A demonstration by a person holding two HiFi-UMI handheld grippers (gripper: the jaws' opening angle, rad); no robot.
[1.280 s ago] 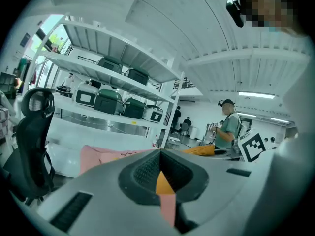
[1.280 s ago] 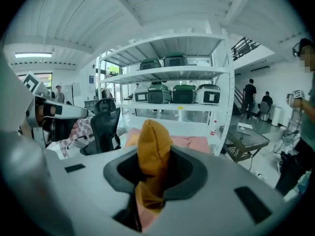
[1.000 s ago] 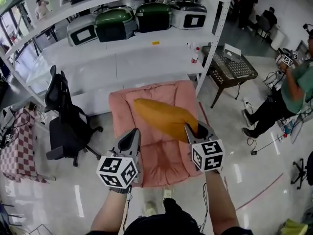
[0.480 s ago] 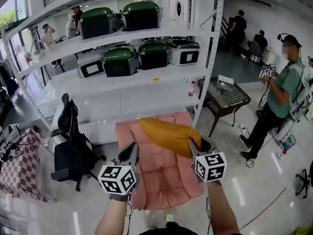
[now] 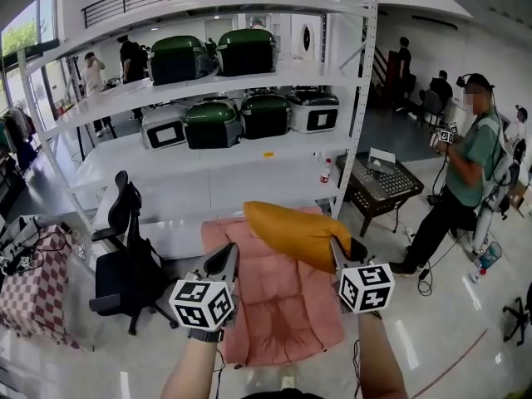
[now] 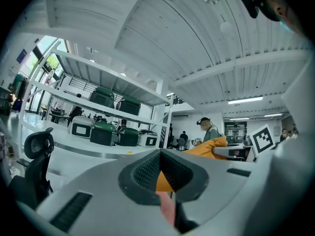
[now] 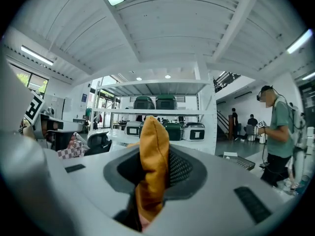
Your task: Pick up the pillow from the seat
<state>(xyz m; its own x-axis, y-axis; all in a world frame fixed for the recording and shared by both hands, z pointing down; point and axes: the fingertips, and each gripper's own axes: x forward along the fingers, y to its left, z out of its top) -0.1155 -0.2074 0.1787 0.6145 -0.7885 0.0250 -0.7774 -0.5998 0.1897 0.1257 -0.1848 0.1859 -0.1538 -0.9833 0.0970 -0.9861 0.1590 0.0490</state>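
Note:
The orange pillow (image 5: 293,232) hangs in the air above the pink padded seat (image 5: 278,306), clear of its cushion. My right gripper (image 5: 338,252) is shut on the pillow's right corner. In the right gripper view the orange fabric (image 7: 153,136) stands pinched between that gripper's (image 7: 156,173) pads. My left gripper (image 5: 224,260) hovers to the left of the pillow, shut, with nothing in it. In the left gripper view its tips (image 6: 161,154) meet, and the pillow (image 6: 209,149) shows beyond them to the right.
A black office chair (image 5: 125,256) stands left of the seat. Behind is a white shelving rack (image 5: 357,98) with several green and white cases. A dark low table (image 5: 386,177) and a standing person (image 5: 465,173) are at the right. A checkered cloth (image 5: 29,293) lies far left.
The pillow has risen off the pink seat with the right gripper. Both grippers are higher, and the head view has tilted up toward the shelves.

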